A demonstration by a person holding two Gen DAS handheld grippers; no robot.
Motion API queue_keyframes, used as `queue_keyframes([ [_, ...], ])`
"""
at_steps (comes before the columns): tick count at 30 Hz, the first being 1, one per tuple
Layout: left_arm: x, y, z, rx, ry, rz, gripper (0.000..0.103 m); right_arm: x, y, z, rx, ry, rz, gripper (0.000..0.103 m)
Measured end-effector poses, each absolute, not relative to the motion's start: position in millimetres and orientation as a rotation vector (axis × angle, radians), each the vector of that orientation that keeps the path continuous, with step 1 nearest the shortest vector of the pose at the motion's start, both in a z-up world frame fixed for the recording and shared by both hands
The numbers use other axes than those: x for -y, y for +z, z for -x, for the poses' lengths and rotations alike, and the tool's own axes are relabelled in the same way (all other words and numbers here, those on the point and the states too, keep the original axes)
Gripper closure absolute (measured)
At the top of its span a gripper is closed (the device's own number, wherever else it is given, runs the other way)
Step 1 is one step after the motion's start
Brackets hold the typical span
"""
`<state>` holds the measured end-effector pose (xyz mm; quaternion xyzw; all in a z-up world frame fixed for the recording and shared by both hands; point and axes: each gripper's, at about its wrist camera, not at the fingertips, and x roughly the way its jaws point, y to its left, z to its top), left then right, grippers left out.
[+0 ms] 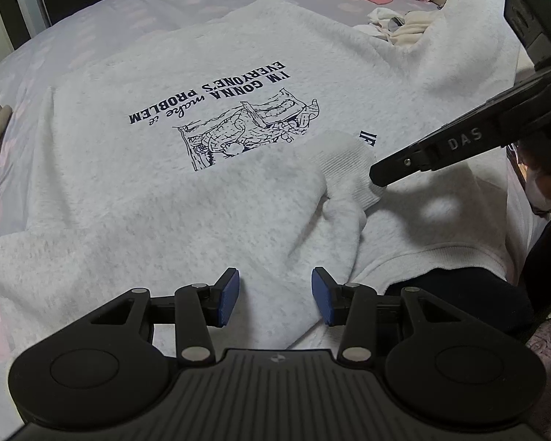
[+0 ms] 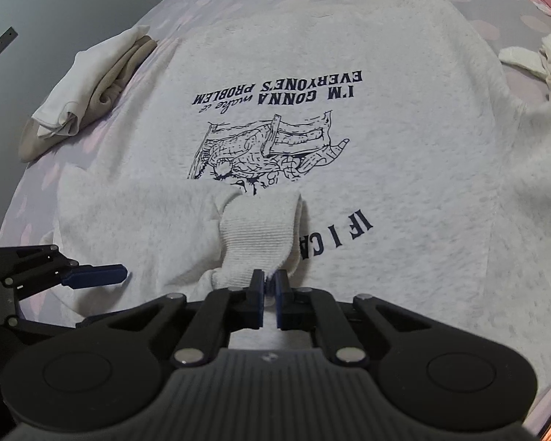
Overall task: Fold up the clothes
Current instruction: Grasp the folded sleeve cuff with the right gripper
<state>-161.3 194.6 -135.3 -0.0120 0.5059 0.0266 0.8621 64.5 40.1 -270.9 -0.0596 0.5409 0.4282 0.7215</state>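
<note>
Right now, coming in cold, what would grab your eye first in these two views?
A light grey fleece sweatshirt with navy lettering and a drawing lies spread over the bed. One sleeve is folded across its chest, the ribbed cuff pinched in the right gripper. The left gripper hovers open over the near sleeve.

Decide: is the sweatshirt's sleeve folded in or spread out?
Folded in: the sleeve cuff lies across the sweatshirt print, pinched by the right gripper.

Grey sweatshirt (image 2: 404,169), print upside down to both cameras: "I'M GONNA make it EVERYONE'S PROBLEM" on the far lines; near right, "IF I CA", the rest hidden under the cuff (image 2: 260,235). Right gripper (image 1: 380,180), finger side: "DAS".
</note>
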Motion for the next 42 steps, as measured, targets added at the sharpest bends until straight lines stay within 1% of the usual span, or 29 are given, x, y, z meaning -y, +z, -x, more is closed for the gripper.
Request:
queue_keyframes([
  [2,-194.4,-136.5,161.6,-1.067,0.055,0.023,0.061,-38.9,-273.9,-65.9,-1.219,0.938,0.117,0.086],
  [4,-193.9,-137.6,161.4,-1.073,0.053,0.019,0.061,-37.7,-277.0,-67.3,-1.242,0.930,0.101,0.073],
  [5,-193.7,-137.8,161.4,-1.074,0.053,0.016,0.061,-37.1,-278.6,-68.0,-1.254,0.927,0.094,0.063],
  [6,-193.7,-138.1,161.3,-1.075,0.052,0.014,0.061,-36.5,-280.1,-68.7,-1.266,0.923,0.086,0.061],
  [9,-193.3,-139.3,160.4,-1.081,0.052,0.010,0.061,-34.8,-284.7,-70.7,-1.300,0.911,0.063,0.061],
  [11,-192.6,-140.1,160.1,-1.084,0.052,0.006,0.061,-37.0,-285.0,-70.2,-1.291,0.924,0.051,0.061],
  [13,-191.9,-141.4,159.4,-1.089,0.051,0.000,0.061,-39.7,-285.0,-69.7,-1.285,0.940,0.036,0.061],
  [14,-191.6,-142.0,159.1,-1.091,0.051,-0.003,0.061,-41.0,-285.0,-69.5,-1.282,0.948,0.029,0.064],
  [15,-191.2,-142.7,158.7,-1.093,0.051,-0.006,0.061,-41.7,-284.9,-69.2,-1.278,0.952,0.030,0.073],
  [16,-191.0,-143.1,158.6,-1.095,0.051,-0.008,0.061,-42.4,-284.7,-68.9,-1.274,0.956,0.031,0.078],
  [17,-191.1,-143.3,158.5,-1.096,0.051,-0.008,0.061,-42.2,-284.3,-68.8,-1.266,0.951,0.043,0.087],
  [18,-191.2,-143.3,158.4,-1.097,0.051,-0.008,0.061,-41.1,-283.6,-69.0,-1.258,0.945,0.048,0.093],
  [19,-191.2,-143.1,158.4,-1.098,0.051,-0.008,0.061,-40.0,-282.9,-69.2,-1.249,0.940,0.053,0.095],
  [26,-190.7,-142.7,159.0,-1.097,0.052,-0.012,0.061,-32.1,-268.4,-67.3,-1.179,0.933,0.043,0.097],
  [31,-192.0,-141.0,160.6,-1.087,0.050,-0.010,0.061,-31.8,-255.1,-60.9,-1.113,0.944,0.100,0.097],
  [33,-192.5,-138.1,161.7,-1.074,0.048,-0.010,0.060,-31.1,-249.3,-59.4,-1.086,0.946,0.126,0.098],
  [35,-193.5,-133.8,162.6,-1.058,0.047,-0.009,0.055,-30.2,-243.1,-58.6,-1.061,0.948,0.148,0.098],
  [42,-206.1,-113.5,167.3,-1.028,0.079,0.014,0.055,-22.8,-222.7,-61.4,-0.985,0.936,0.220,0.098],
])
